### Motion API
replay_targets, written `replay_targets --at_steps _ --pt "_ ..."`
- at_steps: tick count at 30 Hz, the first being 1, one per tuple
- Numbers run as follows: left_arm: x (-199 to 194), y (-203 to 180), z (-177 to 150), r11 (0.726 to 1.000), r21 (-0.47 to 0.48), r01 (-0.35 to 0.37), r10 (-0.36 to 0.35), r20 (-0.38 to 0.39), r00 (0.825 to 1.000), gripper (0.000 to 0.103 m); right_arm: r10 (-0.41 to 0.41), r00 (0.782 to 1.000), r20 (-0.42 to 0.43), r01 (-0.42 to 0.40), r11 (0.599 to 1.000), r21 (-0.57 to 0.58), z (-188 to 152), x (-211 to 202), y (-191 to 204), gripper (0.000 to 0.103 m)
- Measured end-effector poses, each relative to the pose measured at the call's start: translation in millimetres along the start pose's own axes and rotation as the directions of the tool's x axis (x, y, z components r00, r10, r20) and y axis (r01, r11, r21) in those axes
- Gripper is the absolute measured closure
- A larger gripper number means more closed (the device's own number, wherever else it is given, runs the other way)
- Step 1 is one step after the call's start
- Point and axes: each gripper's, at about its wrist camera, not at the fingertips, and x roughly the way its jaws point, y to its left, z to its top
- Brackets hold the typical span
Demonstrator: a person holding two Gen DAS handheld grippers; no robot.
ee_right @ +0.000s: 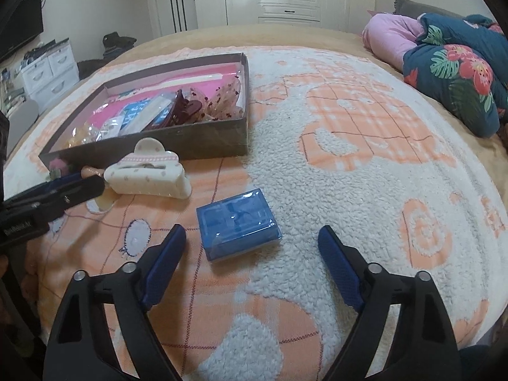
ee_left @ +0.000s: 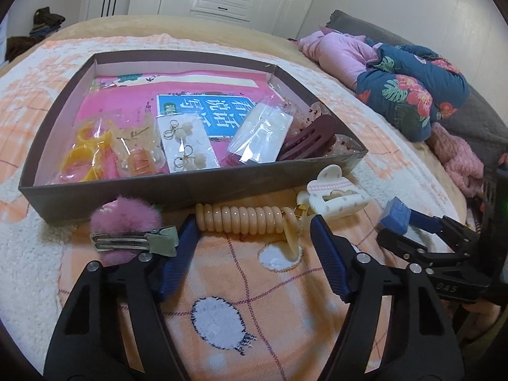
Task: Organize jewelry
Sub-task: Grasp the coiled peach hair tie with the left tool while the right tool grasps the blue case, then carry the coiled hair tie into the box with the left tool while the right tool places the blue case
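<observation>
Jewelry lies on a blanket (ee_right: pixel 365 165) spread over the bed, some loose, some in a box (ee_left: pixel 177 187). Left gripper (ee_left: pixel 250 231) has its jaws spread, empty, with a coil tie (ee_left: pixel 241 220) lying just ahead between the tips. A pink pom clip (ee_left: pixel 127 231) rests beside its left finger, a white claw clip (ee_left: pixel 336 197) beyond its right. Right gripper (ee_right: pixel 252 238) is also spread wide and empty, a blue case (ee_right: pixel 238 223) on the blanket between its tips. Inside the box sit packets (ee_left: pixel 190 146) of earrings and a maroon clip (ee_left: pixel 308 141).

Black gripper frames, silver screws, blue ribbed fingers (ee_right: pixel 165 263).
</observation>
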Motion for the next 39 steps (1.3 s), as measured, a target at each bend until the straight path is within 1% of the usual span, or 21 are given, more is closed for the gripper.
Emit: replay_targets --at_steps 2,4,7,9,11,12,13,14,16,20,23,26,29,34,39 --pt "0 2 1 1.000 -0.015 0.004 -0.004 -0.002 1.000 0.043 -0.006 1.000 -0.002 0.006 1.000 -0.008 0 1 1 0.024" --pt "2 0 1 1.000 -0.009 -0.019 0.019 -0.003 1.000 0.043 -0.005 1.000 -0.003 0.005 1.000 -0.007 1 3 1 0.024" --pt "7 -7 1 0.999 0.015 -0.045 0.045 -0.012 0.999 0.036 -0.003 1.000 -0.004 0.003 1.000 -0.008 2 4 1 0.024" --pt "9 -9 2 0.998 0.023 -0.060 0.060 -0.016 0.998 0.036 -0.002 1.000 -0.005 0.002 1.000 -0.010 2 5 2 0.024" --pt "11 -11 2 0.997 0.030 -0.074 0.074 -0.018 0.997 0.036 -0.002 1.000 -0.006 0.002 1.000 -0.016 1 5 3 0.032" --pt "12 -12 2 0.996 0.036 -0.085 0.086 -0.020 0.996 0.038 -0.006 1.000 -0.005 0.006 1.000 -0.021 1 5 3 0.035" --pt "12 -13 2 0.994 0.039 -0.103 0.104 -0.021 0.994 0.040 -0.011 1.000 -0.002 0.011 1.000 -0.026 1 5 4 0.043" --pt "12 -13 2 0.994 0.039 -0.106 0.107 -0.021 0.994 0.041 -0.010 1.000 0.001 0.010 0.999 -0.030 1 4 5 0.052" --pt "12 -13 2 0.993 0.041 -0.107 0.108 -0.021 0.994 0.043 -0.001 1.000 0.006 0.002 0.999 -0.039 1 3 5 0.057" --pt "7 -14 0 0.995 0.054 -0.084 0.085 -0.015 0.996 0.043 0.006 1.000 0.017 -0.005 0.999 -0.050 0 -1 7 0.057" --pt "2 -16 -2 0.997 0.048 -0.056 0.056 -0.011 0.998 0.043 0.034 0.999 0.036 -0.032 0.998 -0.051 0 -7 8 0.057" --pt "-5 -19 -4 0.998 0.049 -0.032 0.032 -0.008 0.999 0.043 0.083 0.995 0.056 -0.080 0.995 -0.058 2 -12 13 0.057" --pt "-12 -23 -4 0.999 0.051 -0.011 0.011 0.001 1.000 0.043 0.093 0.992 0.091 -0.084 0.991 -0.100 2 -19 21 0.057" --pt "-31 -26 4 0.998 0.058 0.006 -0.009 0.053 0.999 0.043 0.119 0.987 0.112 -0.108 0.989 -0.099 3 -25 24 0.057" --pt "-46 -22 13 0.998 0.055 -0.001 -0.005 0.104 0.995 0.043 0.140 0.981 0.134 -0.127 0.987 -0.096 7 -31 27 0.057"
